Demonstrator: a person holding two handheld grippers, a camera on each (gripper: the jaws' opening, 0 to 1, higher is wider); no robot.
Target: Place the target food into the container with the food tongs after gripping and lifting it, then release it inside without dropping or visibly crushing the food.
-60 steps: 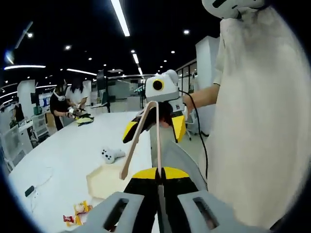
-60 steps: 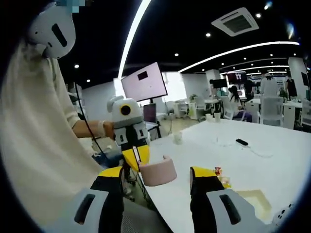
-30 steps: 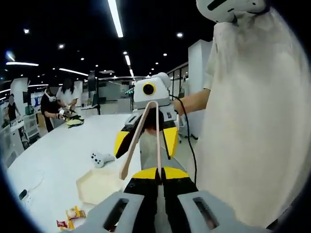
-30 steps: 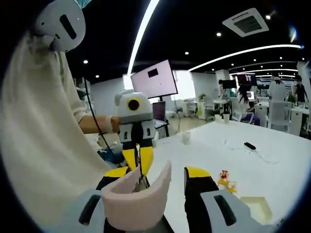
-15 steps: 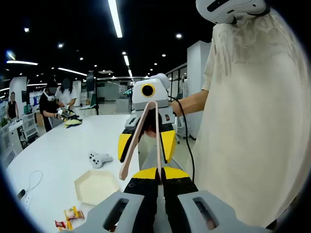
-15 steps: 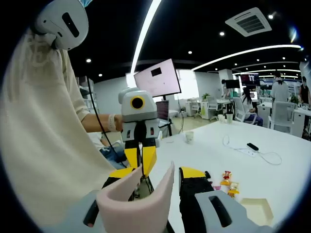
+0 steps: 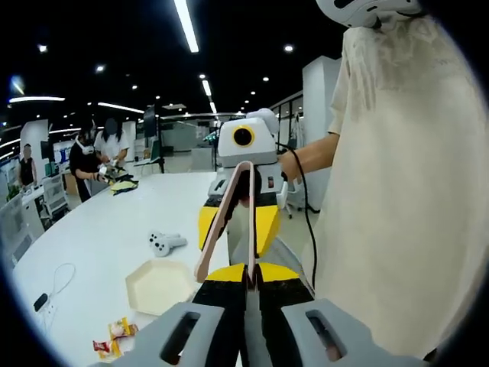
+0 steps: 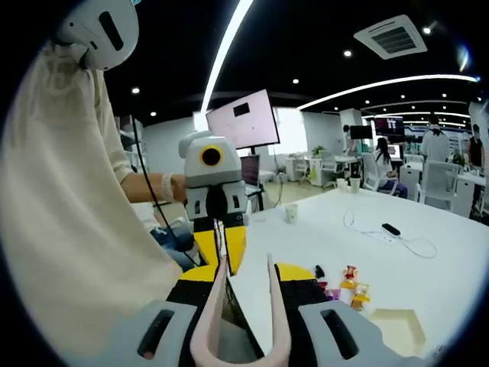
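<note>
i had the pink tongs (image 8: pixel 243 325) pinched between both grippers, off the white table (image 7: pixel 99 237); a loose handover risked dropping them.

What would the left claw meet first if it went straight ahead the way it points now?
Probably the right claw. It sits directly ahead, just past the tips of the tongs held in the left claw, so the tongs would likely touch it first. Depth is hard to judge through the fisheye lens.
</note>
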